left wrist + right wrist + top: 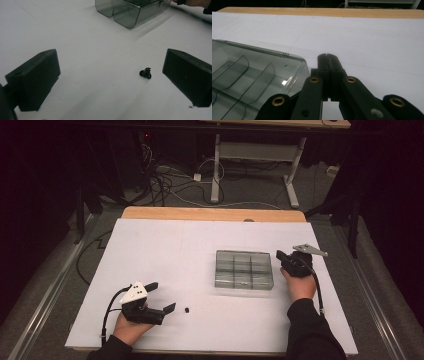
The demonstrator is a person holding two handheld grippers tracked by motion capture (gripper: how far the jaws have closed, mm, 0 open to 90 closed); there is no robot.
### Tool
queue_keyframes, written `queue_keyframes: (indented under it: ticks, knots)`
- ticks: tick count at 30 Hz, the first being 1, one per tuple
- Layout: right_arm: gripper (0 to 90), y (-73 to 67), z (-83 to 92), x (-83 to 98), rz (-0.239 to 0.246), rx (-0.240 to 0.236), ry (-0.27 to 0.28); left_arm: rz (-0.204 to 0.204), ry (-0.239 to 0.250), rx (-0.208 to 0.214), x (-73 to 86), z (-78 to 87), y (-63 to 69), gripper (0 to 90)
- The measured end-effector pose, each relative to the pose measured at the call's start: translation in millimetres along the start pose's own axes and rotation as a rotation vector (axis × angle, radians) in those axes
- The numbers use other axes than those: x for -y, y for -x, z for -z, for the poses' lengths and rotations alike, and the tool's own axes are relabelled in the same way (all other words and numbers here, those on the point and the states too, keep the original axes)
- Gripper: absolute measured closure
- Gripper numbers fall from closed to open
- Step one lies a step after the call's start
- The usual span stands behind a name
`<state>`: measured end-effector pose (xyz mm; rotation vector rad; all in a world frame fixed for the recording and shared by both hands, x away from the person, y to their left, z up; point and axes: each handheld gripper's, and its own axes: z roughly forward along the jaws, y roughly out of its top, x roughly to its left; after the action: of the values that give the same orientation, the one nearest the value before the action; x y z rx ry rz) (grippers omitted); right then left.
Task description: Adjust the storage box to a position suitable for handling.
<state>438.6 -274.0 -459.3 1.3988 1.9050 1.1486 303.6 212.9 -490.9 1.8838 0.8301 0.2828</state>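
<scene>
Left gripper (162,296) low at near-left of white table (165,245), jaws wide apart, empty; small black screw (145,73) lies on table between them, nearer one jaw, untouched. Right gripper (328,58) jaws pressed together, empty, just beside clear compartment box (244,269), right edge.

This looks like a lab or test room set up for recording. A white board (170,265) covers a wooden table (210,213) as a plain work surface. Behind it, loose cables (170,182) sprawl over a grey carpeted floor (260,190), beside the metal legs of a second desk (260,155). Dark curtains or walls close in the sides, and equipment sits in the shadowed back corner.
</scene>
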Motion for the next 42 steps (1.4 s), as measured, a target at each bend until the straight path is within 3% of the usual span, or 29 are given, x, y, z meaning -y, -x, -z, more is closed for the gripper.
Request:
queue_keyframes:
  ticks: [7, 16, 27, 36, 37, 42]
  knots:
    - [90.0, -2.8, -13.8, -8.9, 0.014, 0.007, -0.026, 0.006, 0.018, 0.013, 1.1, 1.8, -1.0, 0.8]
    - [90.0, -10.0, -24.2, -13.1, 0.037, -0.024, -0.048, 0.001, 0.014, 0.021, 1.1, 1.4, -0.8, 0.9]
    - [90.0, -10.5, -29.6, -16.4, 0.082, -0.026, -0.087, 0.003, 0.014, 0.020, 1.1, 1.4, -1.1, 0.9]
    - [90.0, -10.9, -28.4, -15.4, 0.071, -0.038, -0.090, 0.011, 0.013, 0.020, 1.0, 1.1, -1.6, 0.9]
    - [90.0, -13.0, -27.8, -14.7, 0.071, -0.061, -0.095, 0.010, 0.012, 0.018, 1.0, 1.2, -1.5, 0.9]
    - [90.0, -23.4, -26.0, -13.3, 0.084, -0.077, -0.103, 0.009, 0.012, 0.018, 1.0, 1.1, -1.3, 0.9]
